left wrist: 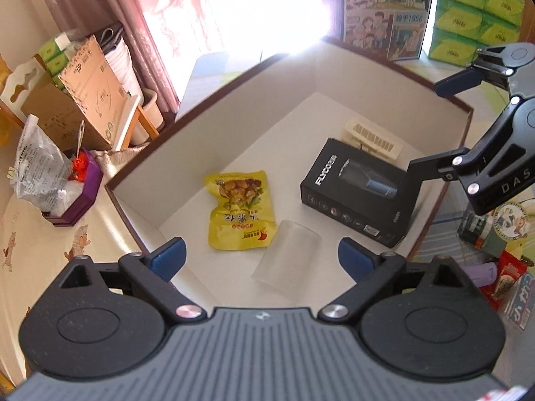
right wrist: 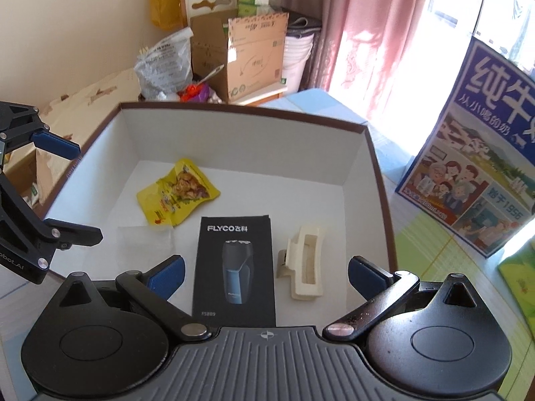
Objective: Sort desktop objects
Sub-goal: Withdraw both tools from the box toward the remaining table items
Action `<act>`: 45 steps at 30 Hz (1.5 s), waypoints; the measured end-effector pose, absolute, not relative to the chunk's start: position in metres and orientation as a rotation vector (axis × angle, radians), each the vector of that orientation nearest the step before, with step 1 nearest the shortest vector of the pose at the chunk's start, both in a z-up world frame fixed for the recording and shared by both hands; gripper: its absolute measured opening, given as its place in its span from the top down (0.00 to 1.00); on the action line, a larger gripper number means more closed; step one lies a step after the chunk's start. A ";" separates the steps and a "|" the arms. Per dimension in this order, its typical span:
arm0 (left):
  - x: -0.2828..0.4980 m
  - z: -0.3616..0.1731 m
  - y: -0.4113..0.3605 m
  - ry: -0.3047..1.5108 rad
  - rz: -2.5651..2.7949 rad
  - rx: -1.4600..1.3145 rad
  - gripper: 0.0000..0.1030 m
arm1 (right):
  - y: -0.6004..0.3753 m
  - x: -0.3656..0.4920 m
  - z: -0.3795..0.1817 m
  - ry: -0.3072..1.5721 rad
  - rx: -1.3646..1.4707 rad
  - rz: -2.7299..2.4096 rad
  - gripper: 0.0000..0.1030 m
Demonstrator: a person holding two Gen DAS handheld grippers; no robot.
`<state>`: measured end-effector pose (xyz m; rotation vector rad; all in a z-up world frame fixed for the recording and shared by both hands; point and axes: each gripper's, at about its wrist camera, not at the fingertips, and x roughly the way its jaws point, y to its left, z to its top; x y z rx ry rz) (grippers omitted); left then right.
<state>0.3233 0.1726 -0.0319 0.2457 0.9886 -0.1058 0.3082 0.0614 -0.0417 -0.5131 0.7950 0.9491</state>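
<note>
One clear cup [left wrist: 287,256], one snack pouch [left wrist: 241,214], one shaver box [left wrist: 362,189], one clip [right wrist: 305,262]

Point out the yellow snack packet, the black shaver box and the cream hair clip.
yellow snack packet [left wrist: 241,210], left wrist view, middle of its printed face
black shaver box [right wrist: 235,269], right wrist view, centre of its top face
cream hair clip [right wrist: 306,262], right wrist view, its long body

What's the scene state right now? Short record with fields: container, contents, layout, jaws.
container: open white cardboard box with brown rim
contents: yellow foil snack packet; black rectangular FLYCO shaver box; cream plastic hair claw clip; clear frosted plastic cup, lying on its side
layout: cup beside packet, their edges meeting; clip beside shaver box
left gripper: jaws open, nothing between them, above cup
right gripper: jaws open, nothing gripped, above shaver box and clip
outside box: blue illustrated milk carton
</note>
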 end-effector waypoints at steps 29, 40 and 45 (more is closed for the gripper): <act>0.170 0.016 0.130 0.845 -0.051 0.175 0.04 | -0.098 0.168 0.009 0.675 -0.292 0.909 0.02; 0.132 0.001 0.112 0.886 -0.049 0.088 0.04 | -0.136 0.133 -0.011 0.734 -0.283 0.846 0.02; 0.124 -0.020 0.102 0.939 -0.057 0.058 0.04 | -0.146 0.123 -0.031 0.794 -0.305 0.826 0.02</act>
